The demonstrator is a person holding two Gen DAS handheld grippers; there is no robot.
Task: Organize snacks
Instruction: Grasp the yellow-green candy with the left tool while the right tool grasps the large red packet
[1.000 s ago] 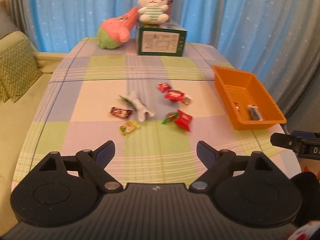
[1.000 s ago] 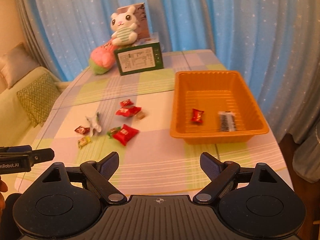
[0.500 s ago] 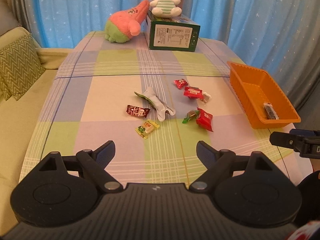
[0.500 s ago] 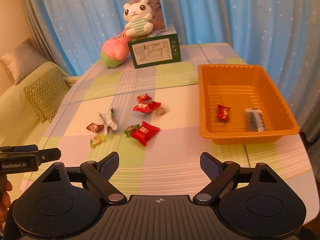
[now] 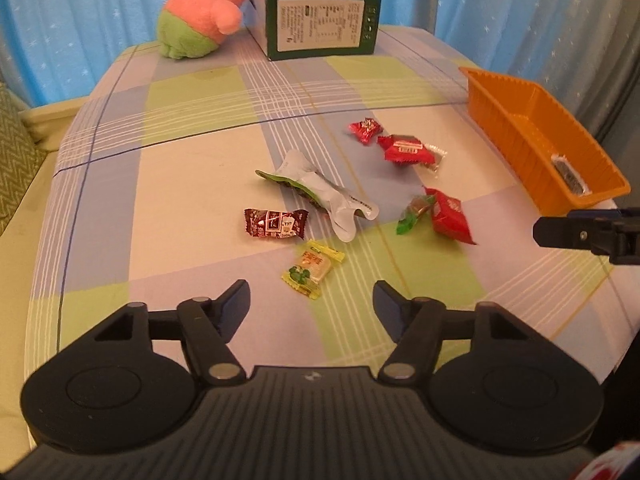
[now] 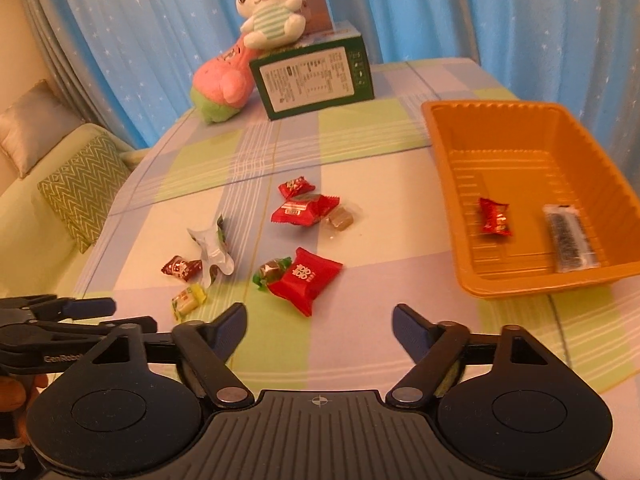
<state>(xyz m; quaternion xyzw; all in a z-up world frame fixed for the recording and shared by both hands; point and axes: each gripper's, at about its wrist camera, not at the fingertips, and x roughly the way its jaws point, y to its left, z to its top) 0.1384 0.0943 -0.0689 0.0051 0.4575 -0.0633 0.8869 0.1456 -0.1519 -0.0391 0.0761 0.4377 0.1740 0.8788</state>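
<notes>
The left gripper (image 5: 311,294) is shown with its jaws closing and nothing yet between them; the yellow-green candy (image 5: 313,267) lies on the tablecloth (image 5: 192,168) just beyond the fingertips, untouched. The right gripper (image 6: 319,320) is likewise seen closing on empty space, with the large red packet (image 6: 306,276) and the green-wrapped sweet (image 6: 271,271) touching it lying just ahead of its left finger. Farther out, a brown candy (image 5: 275,223), a crumpled white-and-green wrapper (image 5: 320,188), a red packet (image 5: 405,149) with a clear-wrapped toffee (image 5: 434,157) against it, and a small red candy (image 5: 364,130) are scattered across the middle of the table. The orange tray (image 6: 516,120) stands to the right, well apart from the loose sweets; a red candy (image 6: 494,218) and a dark bar (image 6: 570,240) are already held in it. A green box (image 6: 316,78), a rabbit plush (image 6: 270,12) and a pink plush (image 6: 222,84) occupy the far edge. Several risks may be judged from this arrangement: a flat, slippery wrapper could be pushed along the cloth rather than pinched if the jaws close too high; the cloth itself could be gathered if they close too low; the green sweet could be dragged along with the red packet; and, since the two grippers work near each other, a collision is possible.
</notes>
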